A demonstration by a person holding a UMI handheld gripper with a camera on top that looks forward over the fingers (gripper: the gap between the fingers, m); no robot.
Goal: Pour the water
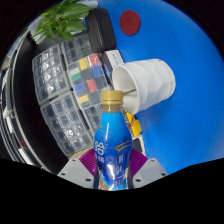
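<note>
The claw is pinching a blue-labelled bottle low on its body, the purple pads showing at either side of it, and the bottle stands upright with its tan cap apparently on. Just beyond the cap a white paper cup is seen tipped, its open mouth facing the bottle; I cannot tell whether it lies on the white bench or only looks tilted through the wide lens. That is where the risk seems to lie: if the cup really is on its side, any water poured at it would run straight out over the bench, and a light paper cup could roll or skid if the bottle neck nudges it. The cap is the other snag (it looks fitted, so nothing would flow until it comes off). A low grip on a full bottle may also let it pivot between the pads when tilted. Beside the cup, a clear plastic organiser box with coloured pieces in its compartments sits on the bench, with a green plant behind it and a blue disc further back.
</note>
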